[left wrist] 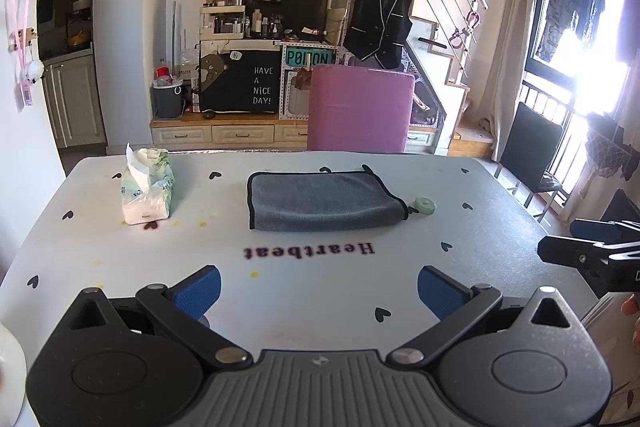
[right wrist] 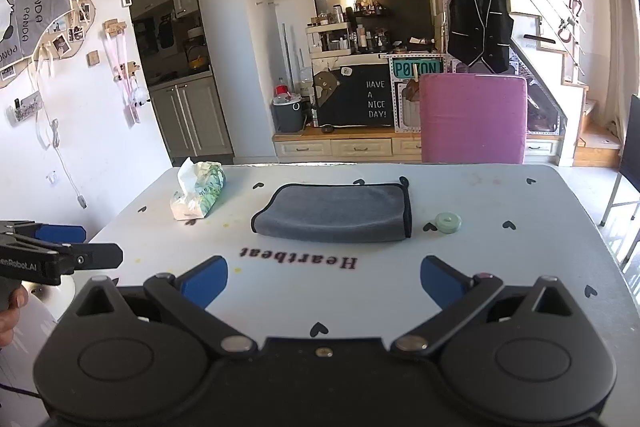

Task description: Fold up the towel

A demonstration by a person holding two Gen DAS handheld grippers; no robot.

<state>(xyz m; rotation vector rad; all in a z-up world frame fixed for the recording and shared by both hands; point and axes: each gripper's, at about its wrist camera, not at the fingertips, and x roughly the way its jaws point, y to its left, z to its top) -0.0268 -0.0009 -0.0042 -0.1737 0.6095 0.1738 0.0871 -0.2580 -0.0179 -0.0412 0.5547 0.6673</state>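
Observation:
A grey towel (left wrist: 320, 201) with a black hem lies folded in a flat rectangle on the white table (left wrist: 120, 259), beyond the word "Heartbeat". It also shows in the right wrist view (right wrist: 334, 213). My left gripper (left wrist: 318, 291) is open and empty, held near the table's front edge, well short of the towel. My right gripper (right wrist: 324, 285) is open and empty too, level with the left one. Each gripper shows from the side in the other's view, the right gripper (left wrist: 556, 253) at the right edge, the left gripper (right wrist: 104, 255) at the left edge.
A soft pack of tissues (left wrist: 146, 189) stands at the table's far left. A small green tape roll (left wrist: 424, 205) lies just right of the towel. A pink chair (left wrist: 360, 107) stands behind the table. A black chair (left wrist: 532, 155) is at the right.

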